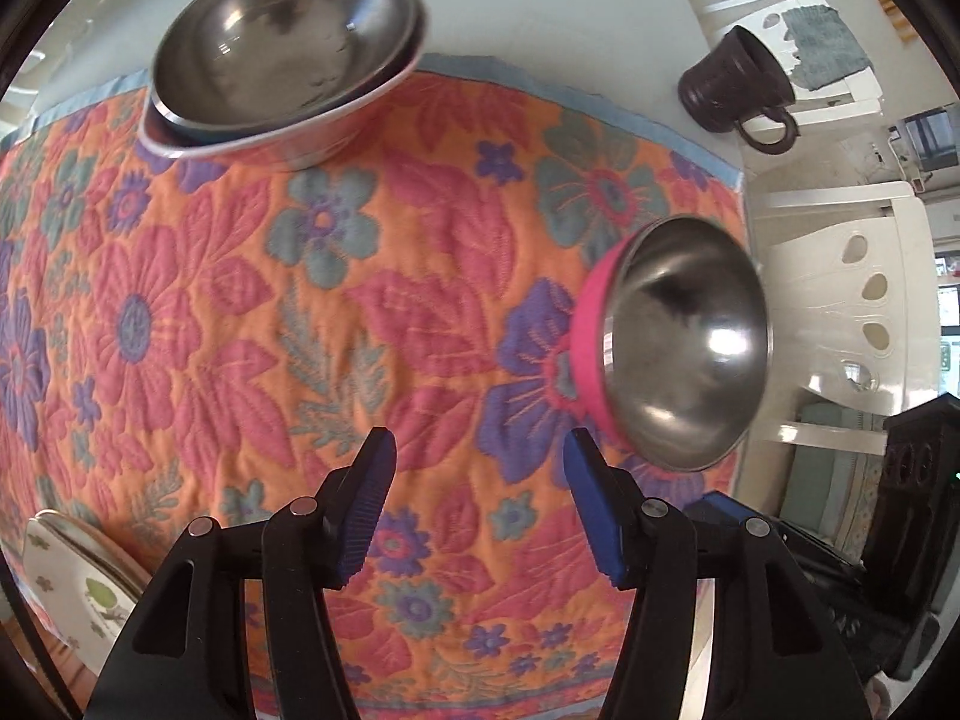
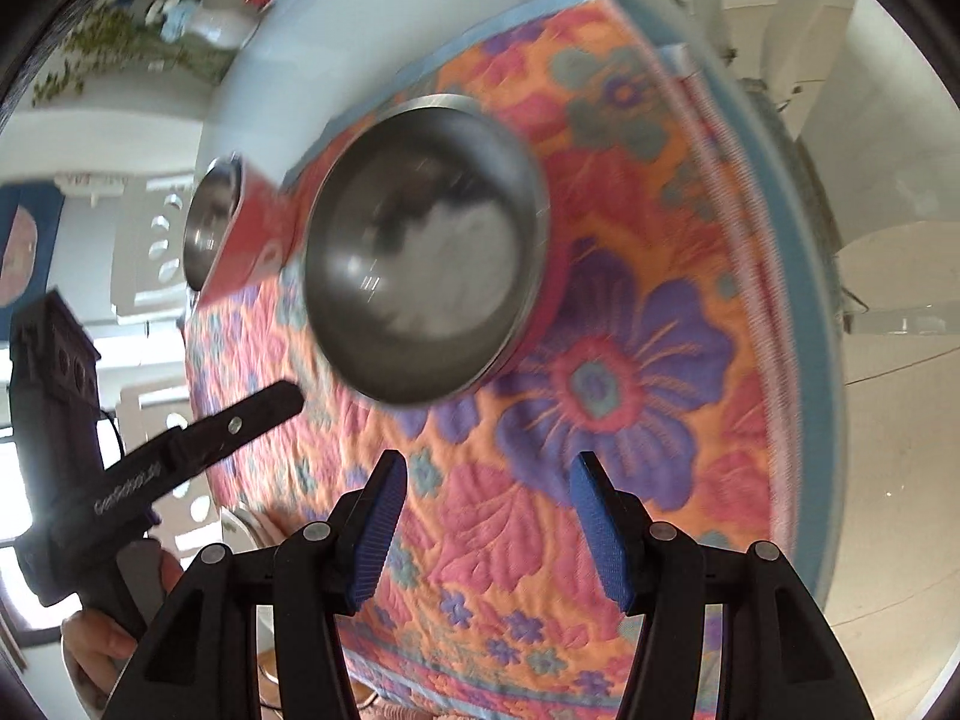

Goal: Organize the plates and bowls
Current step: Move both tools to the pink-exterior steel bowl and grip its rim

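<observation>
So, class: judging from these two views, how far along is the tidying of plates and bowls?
Done: two bowls sit nested at the cloth's far edge. In hand: nothing; both tongs, left and right, are open and empty. Left: the pink bowl stands alone, and plates wait at the corner.

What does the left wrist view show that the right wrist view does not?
Only the left wrist view: a dark brown mug on the bare tabletop beyond the cloth, and stacked plates at the lower left edge.

Only the right wrist view: a white vase with greenery at the far side, and the left gripper seen from the side, held by a hand.

Both: the floral cloth, the pink-sided steel bowl, the nested steel bowls, and open, empty jaws in each view's foreground.
</observation>
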A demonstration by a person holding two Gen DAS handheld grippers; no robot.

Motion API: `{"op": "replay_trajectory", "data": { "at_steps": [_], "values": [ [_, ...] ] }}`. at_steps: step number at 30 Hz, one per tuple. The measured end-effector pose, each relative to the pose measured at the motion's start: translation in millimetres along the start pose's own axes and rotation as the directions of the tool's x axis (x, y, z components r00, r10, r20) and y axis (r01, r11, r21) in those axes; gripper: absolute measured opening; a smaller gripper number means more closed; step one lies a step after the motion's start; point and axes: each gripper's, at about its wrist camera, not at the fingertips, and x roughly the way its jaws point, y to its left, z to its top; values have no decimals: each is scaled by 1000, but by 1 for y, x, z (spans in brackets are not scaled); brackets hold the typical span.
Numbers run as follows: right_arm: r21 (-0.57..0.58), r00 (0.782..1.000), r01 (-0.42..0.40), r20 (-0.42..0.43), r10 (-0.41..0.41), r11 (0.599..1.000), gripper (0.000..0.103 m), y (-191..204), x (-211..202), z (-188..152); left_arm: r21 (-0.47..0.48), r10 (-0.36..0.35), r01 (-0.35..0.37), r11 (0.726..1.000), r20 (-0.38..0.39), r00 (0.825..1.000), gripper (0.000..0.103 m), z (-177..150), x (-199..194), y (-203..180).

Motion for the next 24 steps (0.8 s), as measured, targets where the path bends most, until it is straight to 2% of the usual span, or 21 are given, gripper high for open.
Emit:
{"op": "replay_trajectory", "data": {
  "at_steps": [5, 11, 17, 24],
  "values": [
    [47, 999, -19, 32, 17, 999, 55, -12, -3, 18, 42, 7, -7, 999, 4, 1000, 58, 14, 6, -17],
    [54, 999, -10, 43, 8, 998, 55, -12, -1, 29, 56, -19, 19, 998, -9, 1000, 58, 24, 19, -29],
    [56, 999, 24, 44, -26, 998, 55, -11, 7, 40, 69, -20, 22, 997, -29, 999, 58, 32, 35, -39],
    [20, 994, 98, 48, -99, 995, 55, -3, 20, 54, 85, -17, 20, 996, -40, 999, 52, 46, 58, -48]
  ]
}}
